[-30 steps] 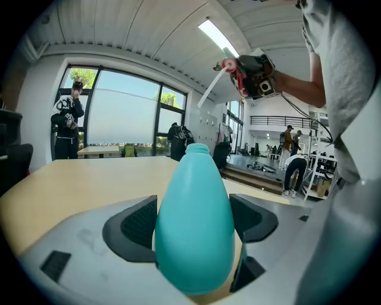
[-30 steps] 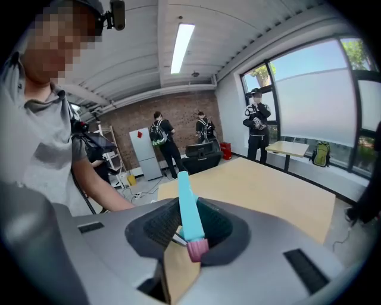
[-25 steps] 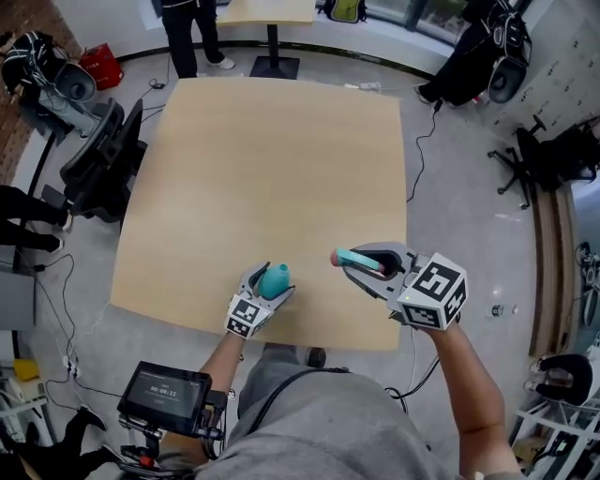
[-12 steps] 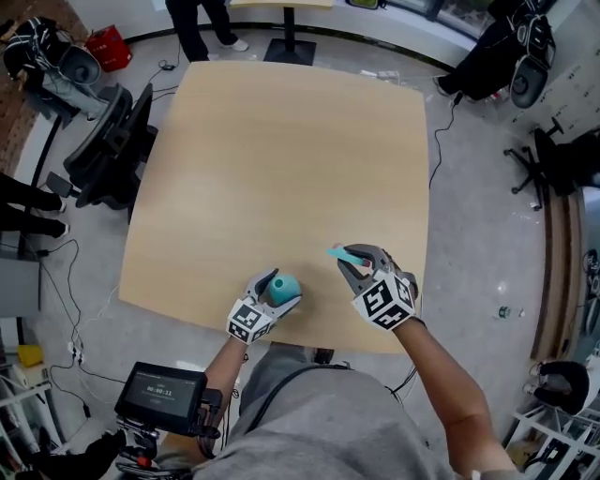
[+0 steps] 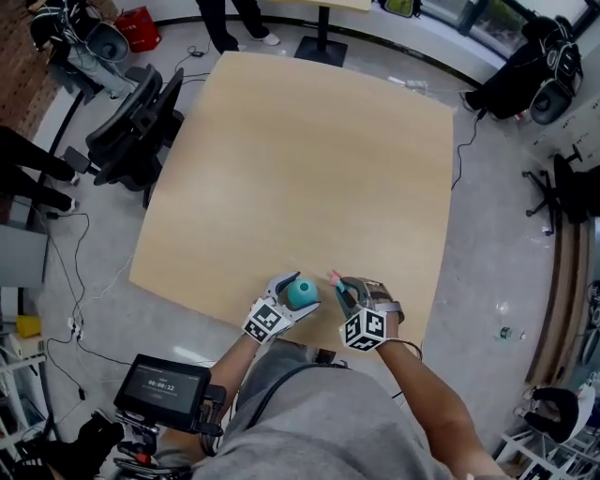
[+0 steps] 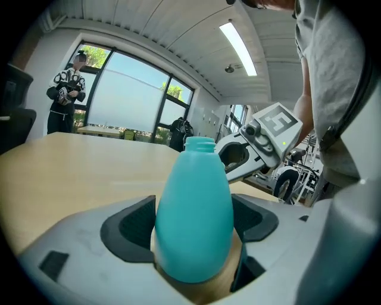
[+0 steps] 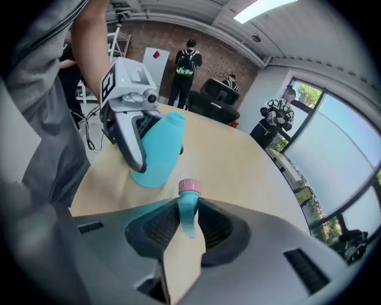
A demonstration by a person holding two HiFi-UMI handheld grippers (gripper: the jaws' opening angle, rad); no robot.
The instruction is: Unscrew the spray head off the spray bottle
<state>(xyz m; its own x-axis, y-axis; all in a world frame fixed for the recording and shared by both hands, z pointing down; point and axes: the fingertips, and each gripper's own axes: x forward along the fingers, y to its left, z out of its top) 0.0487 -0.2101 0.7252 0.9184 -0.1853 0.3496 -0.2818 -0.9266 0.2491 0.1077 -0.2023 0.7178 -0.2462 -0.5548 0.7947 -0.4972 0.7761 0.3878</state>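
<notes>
A teal spray bottle stands on the table with its threaded neck bare, and my left gripper is shut on its body. In the head view the bottle and left gripper are near the table's front edge. Just to their right, my right gripper is shut on the teal spray head, which is separate from the bottle. The right gripper view shows the spray head with its pink collar pointing away from the jaws. Beyond it are the bottle and the left gripper.
The light wooden table stretches away from me. Black office chairs stand at its left, and a person's legs show beyond the far edge. A small screen device hangs at my lower left. Cables lie on the floor.
My right gripper has carried the spray head left and back toward the table's front edge, ending close beside the bottle. The left gripper has kept its hold on the bottle.
</notes>
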